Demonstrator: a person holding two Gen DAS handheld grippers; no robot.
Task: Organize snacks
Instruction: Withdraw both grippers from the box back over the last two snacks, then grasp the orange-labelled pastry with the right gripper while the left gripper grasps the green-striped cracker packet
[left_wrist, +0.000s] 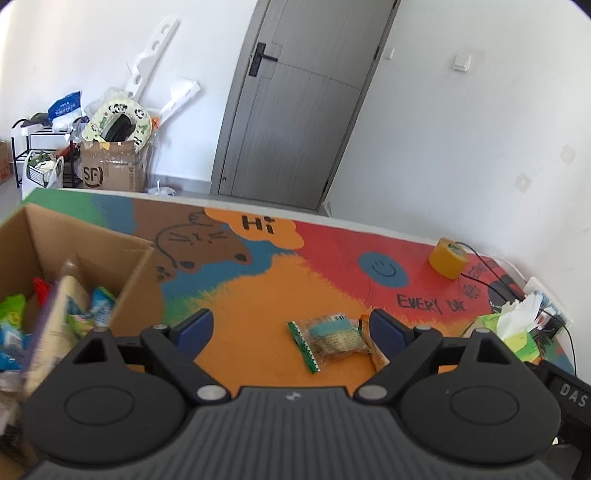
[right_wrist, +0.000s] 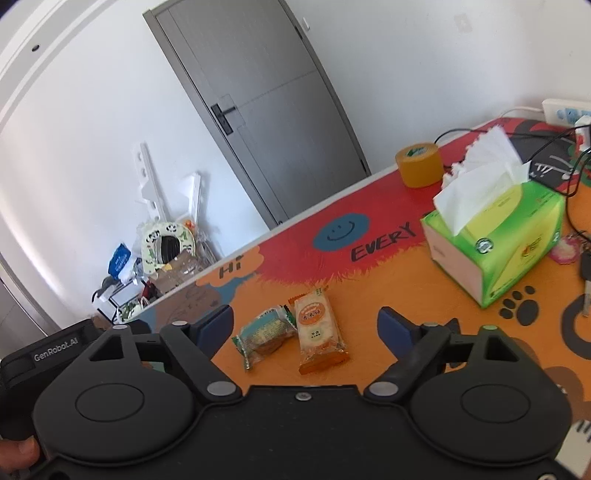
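A green-edged clear snack packet (left_wrist: 328, 341) lies on the colourful tabletop, with an orange packet (left_wrist: 373, 350) touching its right side, partly hidden behind my finger. My left gripper (left_wrist: 291, 326) hovers over them, open and holding nothing. At the left an open cardboard box (left_wrist: 133, 280) holds several snack packets; a beige one (left_wrist: 55, 325) in it looks blurred. In the right wrist view the green-edged packet (right_wrist: 264, 338) and the orange packet (right_wrist: 319, 332) lie side by side between the fingers of my right gripper (right_wrist: 306, 323), which is open with its pads clear of both.
A green tissue box (right_wrist: 509, 236) stands to the right of the packets, a yellow tape roll (right_wrist: 419, 164) behind it near the far edge. Keys (right_wrist: 585, 280), black cables (right_wrist: 554, 144) and a power strip (right_wrist: 565, 109) crowd the right end. The left gripper's body (right_wrist: 48, 350) is close at the left.
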